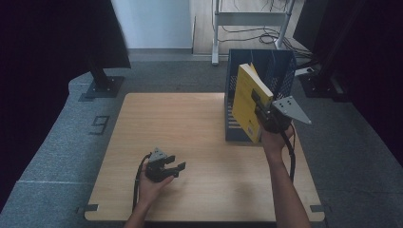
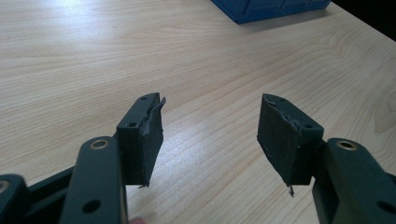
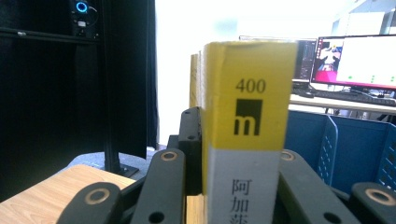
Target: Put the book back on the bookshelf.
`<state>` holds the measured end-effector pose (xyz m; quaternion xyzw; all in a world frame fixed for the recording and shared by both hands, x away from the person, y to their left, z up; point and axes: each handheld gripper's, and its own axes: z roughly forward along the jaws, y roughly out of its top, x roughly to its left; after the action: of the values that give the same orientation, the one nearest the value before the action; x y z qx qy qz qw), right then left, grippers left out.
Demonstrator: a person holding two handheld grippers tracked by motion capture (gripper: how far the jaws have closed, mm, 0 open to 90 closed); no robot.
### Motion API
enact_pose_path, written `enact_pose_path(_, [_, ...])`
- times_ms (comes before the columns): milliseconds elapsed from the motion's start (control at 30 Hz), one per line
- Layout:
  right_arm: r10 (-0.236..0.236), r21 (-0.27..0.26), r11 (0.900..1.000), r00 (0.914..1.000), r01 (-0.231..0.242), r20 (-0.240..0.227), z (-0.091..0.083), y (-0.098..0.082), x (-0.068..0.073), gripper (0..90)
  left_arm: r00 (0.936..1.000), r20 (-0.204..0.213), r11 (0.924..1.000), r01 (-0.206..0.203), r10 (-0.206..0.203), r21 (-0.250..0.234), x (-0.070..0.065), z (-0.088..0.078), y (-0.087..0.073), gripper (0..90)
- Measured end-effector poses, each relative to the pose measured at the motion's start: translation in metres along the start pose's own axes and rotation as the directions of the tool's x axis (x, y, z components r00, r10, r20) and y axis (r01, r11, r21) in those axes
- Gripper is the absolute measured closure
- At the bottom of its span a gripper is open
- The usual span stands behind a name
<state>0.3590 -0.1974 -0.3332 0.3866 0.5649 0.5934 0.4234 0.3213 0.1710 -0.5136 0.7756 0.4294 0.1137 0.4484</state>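
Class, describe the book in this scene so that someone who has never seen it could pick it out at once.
Start at the wooden table and find the blue file rack on its far right side. Just in front of the rack, the right gripper holds the book upright above the table. It is the one yellow thing there, its spine printed 400.

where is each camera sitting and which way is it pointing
High view: above the person's side, looking forward and down at the table; both forearms, left gripper, right gripper holding a yellow book.
Left gripper view: on that gripper, low over bare wood; its open jaws.
Right gripper view: looks level along jaws shut on the book's spine.
Shared: the blue rack.
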Motion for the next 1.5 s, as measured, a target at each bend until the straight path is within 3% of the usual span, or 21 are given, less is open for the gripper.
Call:
enact_pose_path(533, [0.02, 0.014, 1.0, 0.9986, -0.021, 0.048, 0.024, -0.009, -0.01, 74.7, 1.0, 0.005, 1.0, 0.0, 0.0, 0.001, -0.001, -0.001, 0.0, 40.1])
enact_pose_path(1033, [0.018, 0.046, 0.999, 0.9983, -0.02, 0.056, 0.045, -0.018, -0.011, 74.7, 1.0, 0.007, 1.0, 0.001, -0.001, 0.004, -0.001, -0.002, -0.001, 40.0])
enact_pose_path(1133, [0.018, 0.055, 0.998, 0.9987, -0.021, 0.048, 0.048, -0.021, -0.012, 74.7, 0.9995, 0.027, 0.9999, 0.013, -0.013, -0.002, 0.0, -0.003, -0.001, 40.0])
enact_pose_path(1300, [0.009, 0.061, 0.998, 0.9983, -0.012, 0.058, 0.054, -0.021, -0.012, 74.7, 0.9999, -0.013, 0.9999, 0.001, -0.001, -0.013, -0.003, -0.004, -0.001, 39.9])
enact_pose_path(1500, [-0.003, 0.066, 0.998, 0.9988, 0.0, 0.049, 0.059, -0.02, -0.012, 74.7, 0.9999, -0.011, 0.9999, 0.004, -0.004, -0.011, -0.002, -0.004, -0.001, 39.9])
